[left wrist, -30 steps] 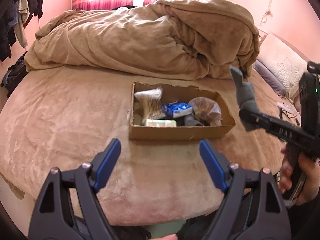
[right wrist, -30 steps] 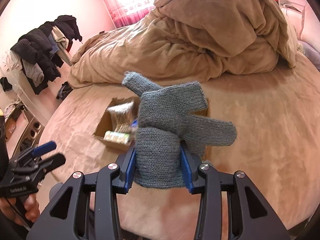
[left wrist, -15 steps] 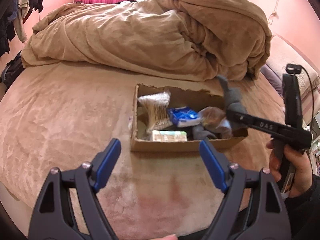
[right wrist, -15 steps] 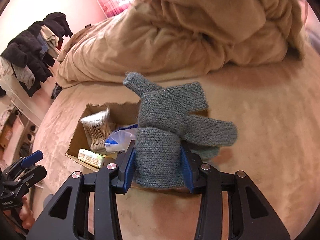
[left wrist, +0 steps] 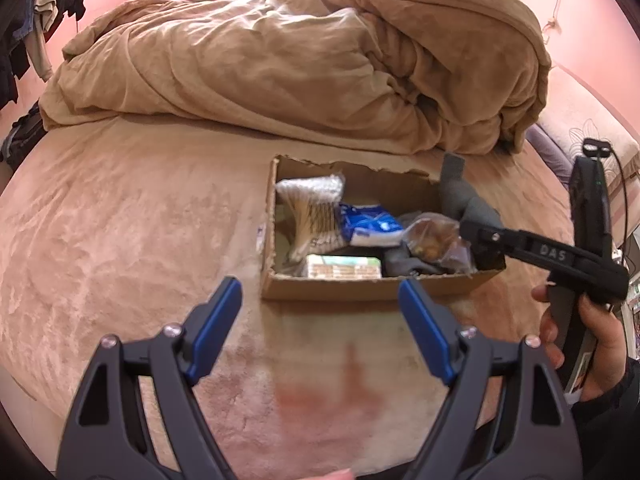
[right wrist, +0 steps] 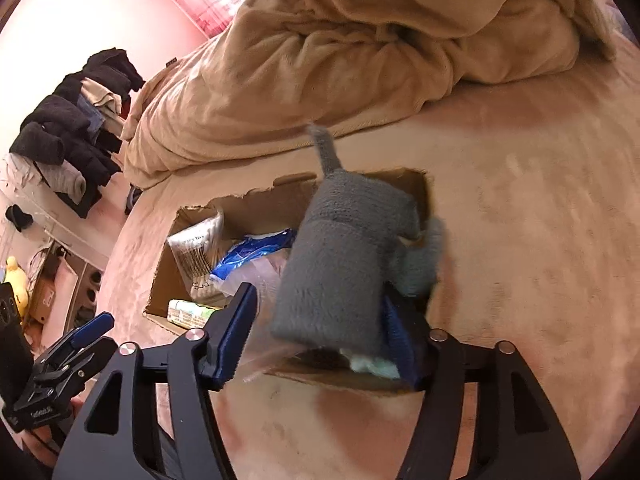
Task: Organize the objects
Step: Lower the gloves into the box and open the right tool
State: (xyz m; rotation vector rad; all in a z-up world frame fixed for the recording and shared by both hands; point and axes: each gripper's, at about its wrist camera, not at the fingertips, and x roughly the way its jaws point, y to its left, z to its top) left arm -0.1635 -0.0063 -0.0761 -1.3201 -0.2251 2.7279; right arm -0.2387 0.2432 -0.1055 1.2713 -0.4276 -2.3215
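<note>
The left gripper [left wrist: 320,312] is held low over the near edge of the bed [left wrist: 120,240], its blue pads set wide apart with nothing between them. Just beyond it a cardboard box [left wrist: 360,290] is seen on the bed, its walls torn along the top. Inside, a green-and-white packet [left wrist: 342,266] lies against the near wall; behind it a bag of cotton swabs [left wrist: 314,208] is propped at the left, a blue-and-white pack [left wrist: 370,222] sits in the middle, and a clear bag of brown bits [left wrist: 434,236] lies to the right over a dark grey cloth [left wrist: 404,264].

The right gripper [right wrist: 316,320] is held over the box's right end, with the grey glove [right wrist: 344,248] between its spread fingers. The glove is blurred; whether it is touched by either pad cannot be told. In the left view the glove [left wrist: 460,196] is seen above the box's right end.

Compared with half a second ago, the right fingers, then clamped on the glove's cuff, have been opened wide, and the glove has tipped forward over the box. The left gripper's spread is unchanged.

Beyond the box a tan duvet [left wrist: 320,60] is heaped. Clothes [right wrist: 72,128] are piled at the far left.
</note>
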